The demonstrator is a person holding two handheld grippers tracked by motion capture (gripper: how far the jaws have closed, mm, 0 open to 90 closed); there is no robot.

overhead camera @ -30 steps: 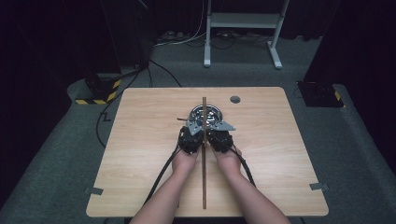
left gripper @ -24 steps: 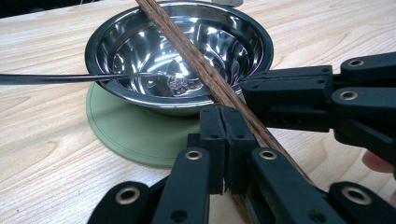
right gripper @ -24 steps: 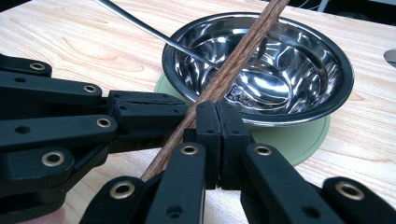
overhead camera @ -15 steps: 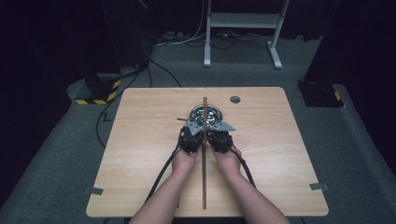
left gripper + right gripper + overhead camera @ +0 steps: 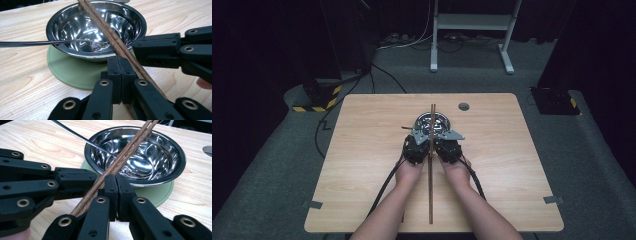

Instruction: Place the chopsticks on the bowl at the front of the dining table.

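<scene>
Left hand-held gripper (image 5: 416, 148): jaws fully together, gripping nothing; just left of the chopsticks.
Right hand-held gripper (image 5: 448, 148): jaws likewise pressed together and empty; just right of the chopsticks, equally near.
Chopsticks (image 5: 431, 165): a pair lying side by side between the two grippers; long axis runs from the table's (image 5: 362, 190) near edge toward its far edge, far ends resting over the bowl.
Bowl (image 5: 432, 121): steel, on a green mat (image 5: 72, 72), directly beyond both grippers; a spoon (image 5: 37, 43) lies in it.
</scene>
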